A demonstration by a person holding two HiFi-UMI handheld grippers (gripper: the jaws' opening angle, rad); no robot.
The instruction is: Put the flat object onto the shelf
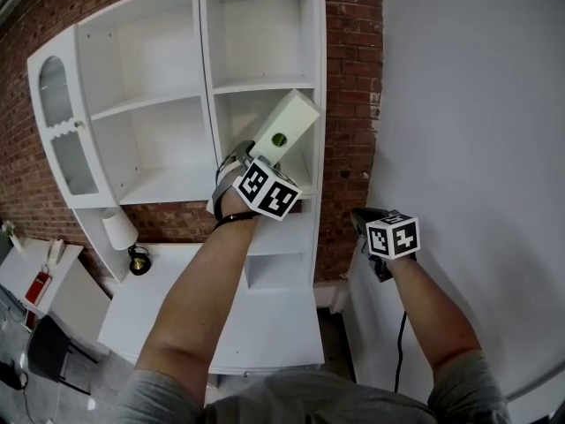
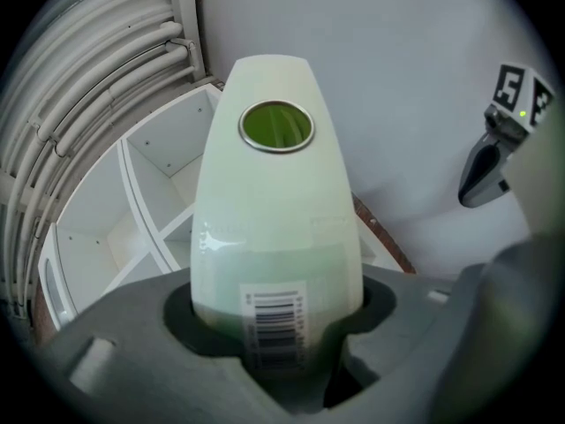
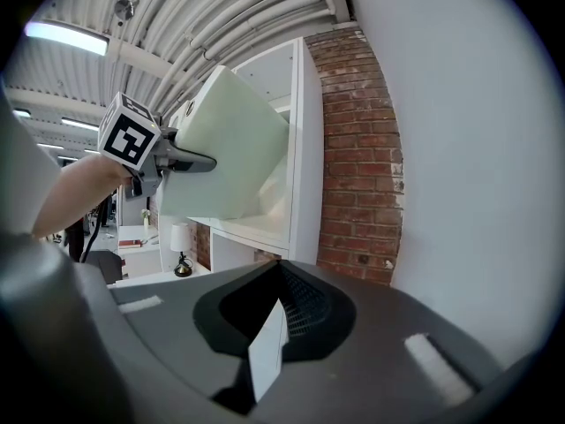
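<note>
A tall white shelf unit [image 1: 201,78] fills the head view from ten to twelve o'clock, backed by a red brick wall [image 1: 353,104]; its compartments are bare white boards, and its curved end at ten o'clock carries an arched panel. From one to five o'clock a plain white wall [image 1: 477,104] takes over. Below the shelves, toward six o'clock, lies a white desk top [image 1: 265,316], with a small white-shaded lamp [image 1: 119,230] at eight o'clock and a dark chair [image 1: 48,352] low at seven. Ceiling pipes [image 3: 221,16] and a strip light [image 3: 62,34] show at eleven o'clock in the right gripper view. The left gripper [image 1: 256,157] is raised near the centre, its jaws partly apart and clamped on the barcode end of the flat box [image 1: 284,124] — pale green, with a round green spot on its face. The box tilts toward one o'clock in front of the middle compartment of the right-hand column; whether it touches the board cannot be told. The right gripper [image 1: 364,223] sits at four o'clock beside the white wall, well apart from the box — its jaws are together and hold nothing.
</note>
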